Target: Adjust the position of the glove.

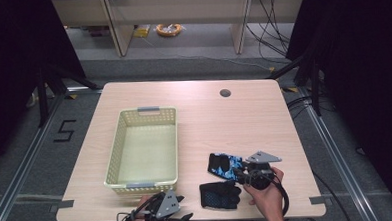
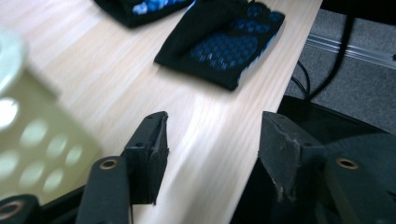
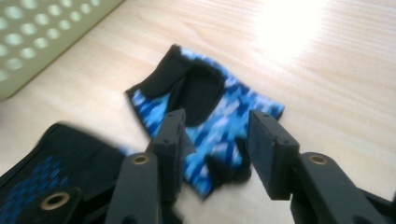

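Observation:
Two fingerless gloves lie near the table's front edge. One is blue camouflage with black patches (image 1: 225, 166) (image 3: 205, 107) (image 2: 140, 7). The other is black with blue dots (image 1: 219, 195) (image 2: 224, 42) (image 3: 51, 168) and lies just in front of it. My right gripper (image 1: 240, 174) (image 3: 217, 123) hovers over the near end of the camouflage glove, jaws open with the fabric below them and not pinched. My left gripper (image 1: 184, 212) (image 2: 215, 128) is at the front edge, left of the black glove, open and empty.
A pale yellow perforated basket (image 1: 116, 144) (image 2: 28, 154) (image 3: 42, 32) stands empty on the left half of the wooden table (image 1: 224, 124). A round cable hole (image 1: 225, 93) sits at the back right. The table's front edge runs close under the left gripper.

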`<state>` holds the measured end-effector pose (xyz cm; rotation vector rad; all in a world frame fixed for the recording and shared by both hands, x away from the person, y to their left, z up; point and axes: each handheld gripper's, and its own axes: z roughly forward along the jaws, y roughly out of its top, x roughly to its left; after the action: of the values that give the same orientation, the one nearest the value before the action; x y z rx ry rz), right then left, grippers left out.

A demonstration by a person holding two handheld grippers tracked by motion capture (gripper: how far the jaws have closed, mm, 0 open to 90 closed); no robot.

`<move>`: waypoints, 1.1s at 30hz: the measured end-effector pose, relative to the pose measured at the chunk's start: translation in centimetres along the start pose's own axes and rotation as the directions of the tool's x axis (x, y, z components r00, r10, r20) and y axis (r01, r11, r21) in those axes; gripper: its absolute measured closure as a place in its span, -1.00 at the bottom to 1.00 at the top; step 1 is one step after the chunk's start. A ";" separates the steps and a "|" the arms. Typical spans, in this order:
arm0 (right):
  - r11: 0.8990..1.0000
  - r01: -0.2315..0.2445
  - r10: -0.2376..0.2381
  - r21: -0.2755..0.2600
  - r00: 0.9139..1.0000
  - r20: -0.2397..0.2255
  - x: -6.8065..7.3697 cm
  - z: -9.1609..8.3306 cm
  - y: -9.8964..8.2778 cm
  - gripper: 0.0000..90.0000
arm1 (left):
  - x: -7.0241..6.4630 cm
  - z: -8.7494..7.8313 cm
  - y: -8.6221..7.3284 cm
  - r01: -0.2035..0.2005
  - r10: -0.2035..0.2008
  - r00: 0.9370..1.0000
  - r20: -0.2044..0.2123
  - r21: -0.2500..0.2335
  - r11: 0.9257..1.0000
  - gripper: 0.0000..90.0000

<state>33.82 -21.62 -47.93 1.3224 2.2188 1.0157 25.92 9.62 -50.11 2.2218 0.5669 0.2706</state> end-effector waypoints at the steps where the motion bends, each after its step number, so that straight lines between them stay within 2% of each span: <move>1: 1.000 0.009 -0.009 0.002 1.000 -0.005 -0.1 0.5 0.3 0.29 | 0.2 -0.3 -0.2 -0.007 0.007 1.000 -0.008 0.011 1.000 -0.09; 4: 0.999 0.006 -0.006 0.036 1.000 0.001 0.0 1.9 1.1 0.31 | 0.3 -1.1 -0.8 0.022 -0.022 1.000 -0.010 -0.005 1.000 -0.15; 5: 0.999 0.013 -0.014 0.042 1.000 0.012 0.1 2.2 1.3 0.31 | 0.3 -1.3 -0.9 0.019 -0.019 1.000 0.001 -0.010 1.000 -0.18; 6: 0.999 0.023 -0.023 0.046 1.000 0.008 0.1 2.7 1.6 0.32 | 0.1 -1.4 -1.1 0.049 -0.049 0.999 -0.006 -0.018 0.999 -0.20; 7: 0.999 0.025 -0.026 0.047 1.000 0.011 0.1 2.9 1.7 0.31 | 0.1 -1.5 -1.2 0.052 -0.052 0.999 0.010 -0.007 0.999 -0.21; 9: 0.997 -0.004 0.003 0.076 1.000 0.019 0.4 3.2 1.9 0.32 | 0.2 -1.7 -1.5 0.042 -0.042 0.999 -0.003 0.013 0.999 -0.24; 10: 0.997 0.008 -0.010 0.082 1.000 0.027 0.4 3.4 2.0 0.32 | 0.1 -1.6 -1.7 0.051 -0.052 0.999 0.011 0.011 0.999 -0.25; 11: 0.997 0.001 -0.004 0.082 1.000 0.031 0.5 3.6 2.1 0.32 | 0.1 -1.7 -1.8 0.042 -0.042 0.999 0.005 0.019 0.999 -0.26; 12: 0.996 0.015 -0.018 0.089 0.999 0.032 0.4 3.8 2.1 0.32 | 0.1 -1.7 -1.9 0.056 -0.056 0.998 0.006 0.022 0.998 -0.28; 13: 0.996 0.005 -0.008 0.093 0.999 0.036 0.4 4.0 2.2 0.32 | 0.2 -1.6 -2.0 0.057 -0.057 0.998 0.015 0.031 0.998 -0.28; 15: 0.995 0.003 -0.007 0.100 0.999 0.041 0.3 4.3 2.2 0.31 | 0.2 -1.7 -2.1 0.064 -0.064 0.998 0.006 0.026 0.998 -0.29; 16: 0.995 -0.001 -0.004 0.104 0.999 0.046 0.3 4.5 2.2 0.31 | 0.2 -1.7 -2.1 0.076 -0.076 0.997 0.020 0.024 0.997 -0.29; 17: 0.994 -0.005 0.000 0.108 0.999 0.049 0.3 4.6 2.3 0.32 | 0.3 -1.9 -2.0 0.068 -0.068 0.998 0.003 0.015 0.998 -0.30; 18: 0.993 0.002 -0.010 0.119 0.998 0.062 0.2 4.8 2.3 0.33 | 0.4 -1.9 -1.9 0.062 -0.062 0.998 0.012 0.005 0.998 -0.30; 20: 0.992 0.003 -0.012 0.127 0.997 0.070 0.1 5.1 2.2 0.34 | 0.4 -1.9 -1.9 0.081 -0.081 0.997 0.008 0.017 0.997 -0.30; 22: 0.991 -0.001 -0.007 0.133 0.998 0.062 -0.1 5.3 2.2 0.36 | 0.5 -1.9 -2.0 0.075 -0.075 0.997 0.006 0.023 0.997 -0.31; 23: 0.991 -0.037 0.033 0.126 0.999 0.031 -0.5 5.5 2.0 0.45 | 0.5 -1.8 -2.0 0.079 -0.079 0.997 0.008 0.020 0.997 -0.31; 24: 0.992 -0.049 0.047 0.117 0.999 0.017 -0.7 5.6 2.0 0.49 | 0.4 -1.7 -2.1 0.090 -0.090 0.996 0.008 0.018 0.996 -0.31; 25: 0.993 -0.052 0.051 0.111 0.999 0.012 -0.9 5.5 1.9 0.54 | 0.7 -1.8 -2.0 0.060 -0.060 0.998 0.003 0.026 0.998 -0.31; 26: 0.993 -0.053 0.054 0.107 0.999 -0.007 -1.0 5.7 1.8 0.58 | 0.7 -1.8 -2.0 0.054 -0.054 0.999 0.002 0.026 0.998 -0.31; 27: 0.994 -0.035 0.036 0.107 0.999 -0.006 -1.1 5.6 1.9 0.62 | 0.7 -1.8 -2.0 0.052 -0.052 0.999 0.002 0.025 0.998 -0.31; 28: 0.994 -0.034 0.034 0.106 0.999 0.003 -1.0 5.6 1.9 0.70 | 0.5 -1.7 -2.0 0.080 -0.080 0.997 0.003 0.008 0.997 -0.30; 29: 0.994 -0.034 0.034 0.106 0.999 0.003 -1.0 5.6 1.9 0.70 | 0.5 -1.7 -2.0 0.080 -0.080 0.997 0.003 0.008 0.997 -0.30; 30: 0.995 0.005 -0.006 0.103 1.000 0.006 -1.0 5.7 1.9 0.82 | 0.5 -1.7 -2.0 0.069 -0.070 0.998 0.008 0.028 0.997 -0.30; 31: 0.994 -0.009 0.009 0.106 1.000 0.005 -1.0 5.6 2.0 0.83 | 0.5 -1.8 -2.0 0.067 -0.067 0.998 -0.001 0.027 0.997 -0.29; 33: 0.995 0.006 -0.006 0.104 1.000 0.002 -1.0 5.6 2.0 0.87 | 0.6 -1.7 -2.0 0.066 -0.066 0.998 0.000 0.025 0.998 -0.29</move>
<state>39.02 -19.72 -50.27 1.3590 2.3010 0.9068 25.14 12.20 -50.51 2.2224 0.6450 0.2296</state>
